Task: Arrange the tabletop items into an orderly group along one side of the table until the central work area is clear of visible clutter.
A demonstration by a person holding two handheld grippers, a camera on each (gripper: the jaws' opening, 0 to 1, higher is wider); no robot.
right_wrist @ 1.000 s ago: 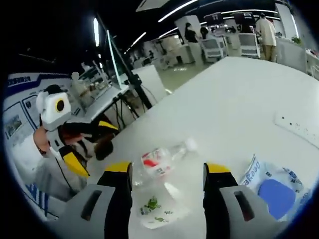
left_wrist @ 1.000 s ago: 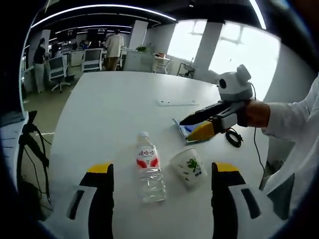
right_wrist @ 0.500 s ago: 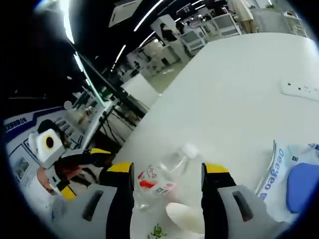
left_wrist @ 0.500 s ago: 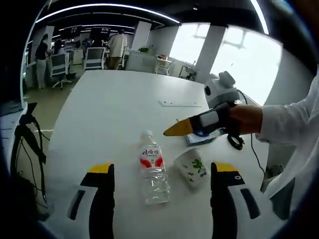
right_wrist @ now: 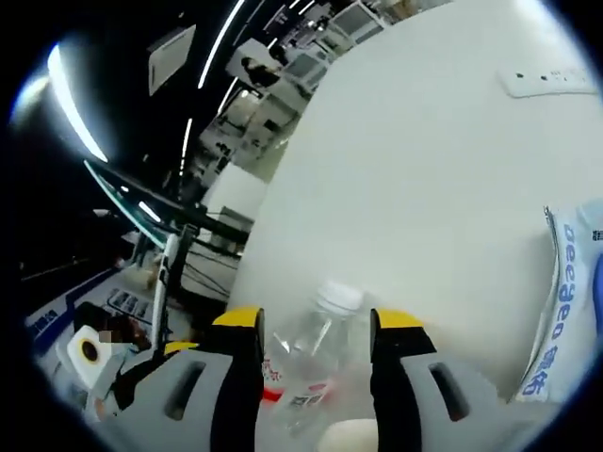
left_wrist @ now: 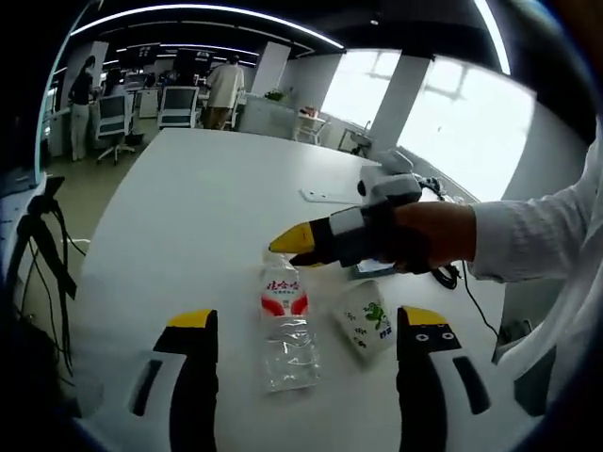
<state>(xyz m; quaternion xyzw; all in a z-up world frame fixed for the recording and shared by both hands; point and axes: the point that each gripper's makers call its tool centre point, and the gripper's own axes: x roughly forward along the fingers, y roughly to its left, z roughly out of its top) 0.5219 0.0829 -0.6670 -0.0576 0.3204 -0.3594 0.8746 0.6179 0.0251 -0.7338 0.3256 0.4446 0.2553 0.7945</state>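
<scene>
Clear red-labelled bottle (left_wrist: 285,325), lying flat

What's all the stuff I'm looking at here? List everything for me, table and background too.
water bottle: one, clear with a red and white label and a white cap, lying on the table between the left gripper's jaws as seen
paper cup: one, white with a green leaf print, on its side beside the bottle
wipes pack: one, white with blue lettering, at the right edge of the right gripper view
power strip: one, white, flat on the far part of the table
table: one, white, large
office chairs: grey, far background, with people standing near
black cable: one, coiled at the table's right edge
left gripper: black with yellow tips, open
right gripper: same colours, open either side of the bottle's neck
hand: one, white sleeve, holding the right gripper
</scene>
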